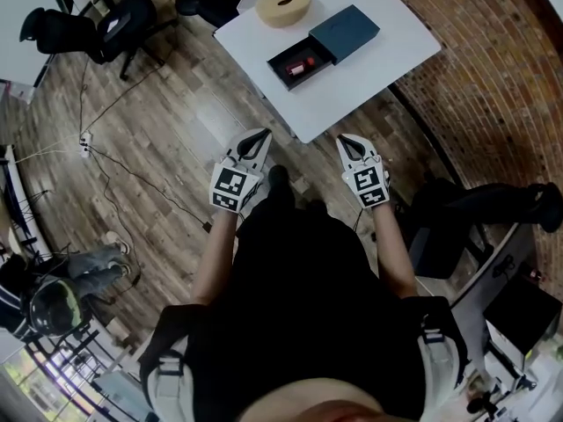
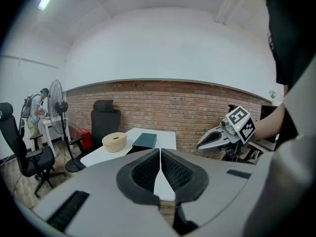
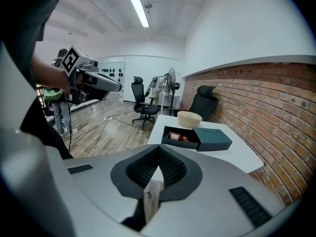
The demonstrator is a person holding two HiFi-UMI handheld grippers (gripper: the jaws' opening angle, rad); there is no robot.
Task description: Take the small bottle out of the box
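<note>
A dark open box [image 1: 302, 63] lies on the white table [image 1: 387, 69], with a small red bottle [image 1: 297, 68] inside; the right gripper view shows the same box [image 3: 180, 138] and bottle [image 3: 177, 137]. Its teal lid [image 1: 345, 32] rests beside it, also seen in the left gripper view as a teal lid [image 2: 145, 140]. My left gripper [image 1: 257, 138] and right gripper [image 1: 350, 141] are both shut and empty, held short of the table's near edge. In their own views the left gripper [image 2: 160, 151] and right gripper [image 3: 158, 147] show their jaws pressed together.
A tan round roll [image 1: 283, 5] sits at the table's far end. A brick wall [image 1: 493, 77] runs along the right. Black office chairs [image 1: 97, 26] and cables [image 1: 114, 170] are on the wood floor at left. A person [image 3: 59, 110] stands in the room's background.
</note>
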